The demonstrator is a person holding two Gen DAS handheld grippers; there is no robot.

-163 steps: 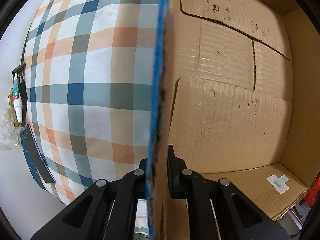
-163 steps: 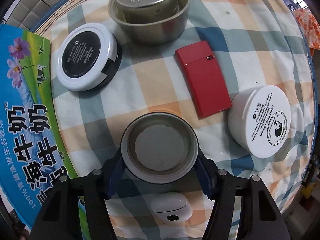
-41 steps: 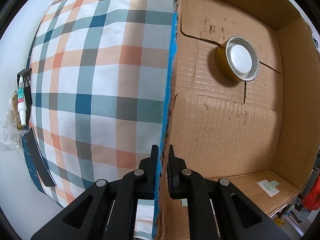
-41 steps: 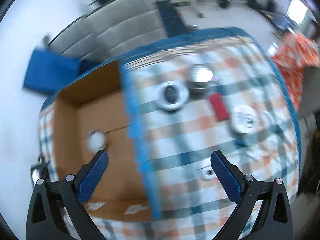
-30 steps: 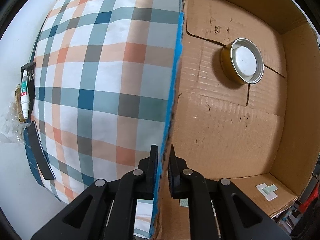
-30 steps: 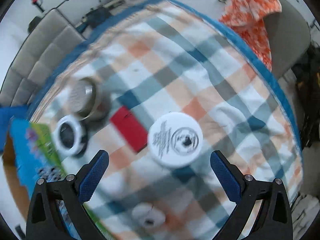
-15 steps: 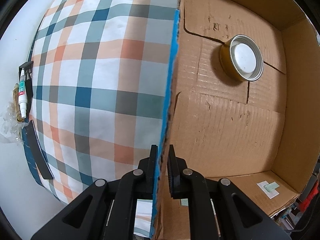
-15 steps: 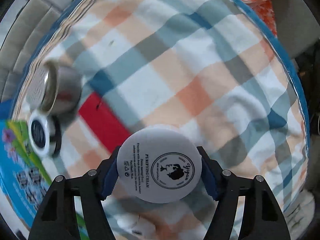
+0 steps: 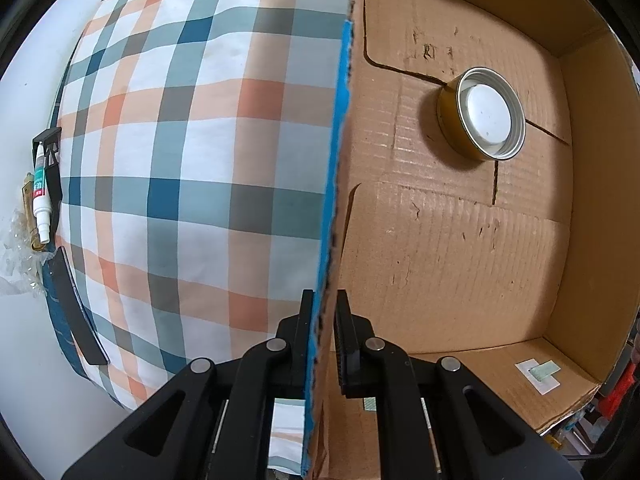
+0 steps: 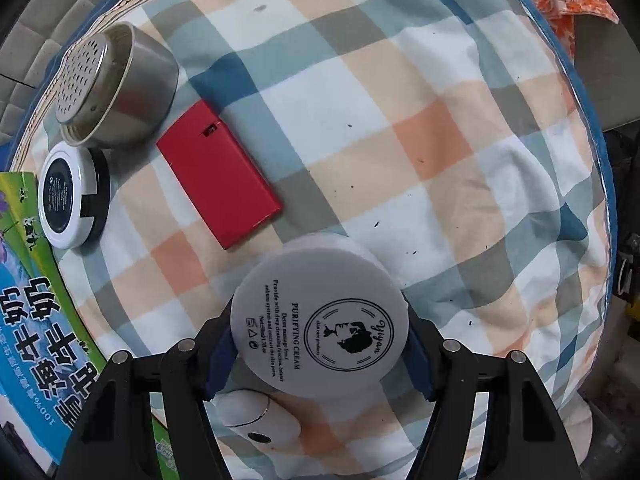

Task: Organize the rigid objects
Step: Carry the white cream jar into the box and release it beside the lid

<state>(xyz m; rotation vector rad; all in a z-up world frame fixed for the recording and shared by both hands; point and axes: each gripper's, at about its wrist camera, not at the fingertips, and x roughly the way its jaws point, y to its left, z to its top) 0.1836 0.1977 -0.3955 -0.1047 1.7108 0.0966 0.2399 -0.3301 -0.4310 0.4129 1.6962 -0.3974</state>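
Right gripper (image 10: 320,344) clamps the white cream jar (image 10: 320,320) for boxing, red case (image 10: 218,174) at ten o'clock, while left gripper (image 9: 322,336) pinches the cardboard box (image 9: 440,240) wall steady

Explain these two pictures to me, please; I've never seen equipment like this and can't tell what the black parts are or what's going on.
The black parts are hand-held grippers, one in each of a person's hands, each with a camera looking down along its two fingers.

Left camera: the left gripper is shut on the wall of a cardboard box, steadying it. Inside the box sits one gold tin.

Right camera: the right gripper has its blue fingers against the sides of a white cream jar on the checked cloth. Also on the cloth are a red case, a metal cup with a perforated insert, a black and white jar, and a small white case near the gripper.
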